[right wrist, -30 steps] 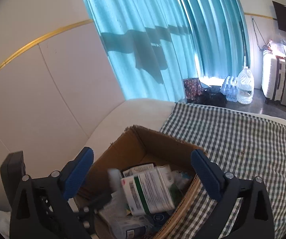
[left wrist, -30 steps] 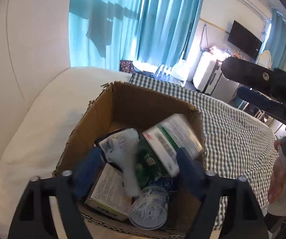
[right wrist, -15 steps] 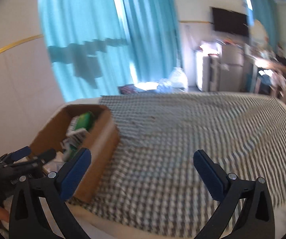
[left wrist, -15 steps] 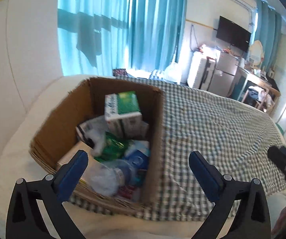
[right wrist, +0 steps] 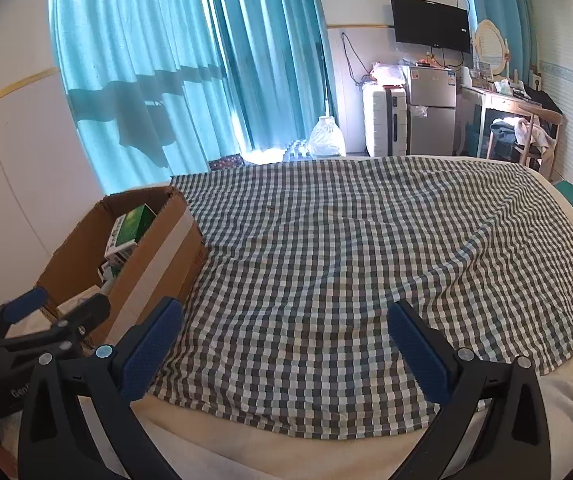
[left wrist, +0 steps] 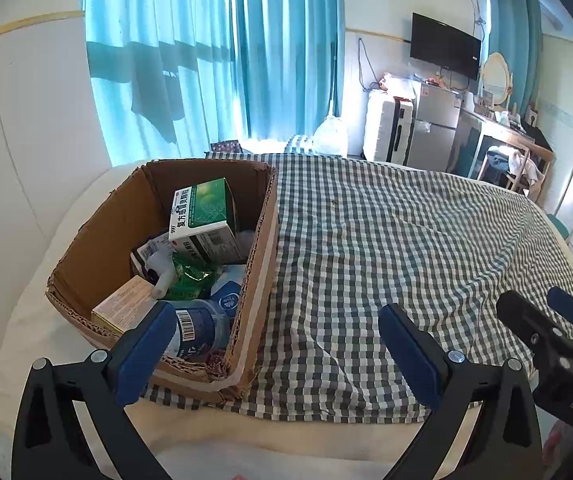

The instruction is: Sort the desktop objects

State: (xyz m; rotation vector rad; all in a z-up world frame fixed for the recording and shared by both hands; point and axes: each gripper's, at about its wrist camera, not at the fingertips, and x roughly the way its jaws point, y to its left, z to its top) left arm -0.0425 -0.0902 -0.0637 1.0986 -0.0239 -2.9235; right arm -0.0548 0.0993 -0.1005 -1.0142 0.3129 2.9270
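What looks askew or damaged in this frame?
The cardboard box has ragged, torn rims. Inside, the green medicine box leans tilted on a loose jumble. The checked cloth is wrinkled. Nothing has spilled.

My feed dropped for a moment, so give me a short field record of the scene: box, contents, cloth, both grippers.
box: open cardboard box at the left end of the checked cloth
contents: green and white carton on top, green packet, blue-capped bottle, other packs
cloth surface: no loose items in view
left gripper: fingers wide apart, nothing between them; just been opening
right gripper: fingers wide apart over the cloth, holding nothing
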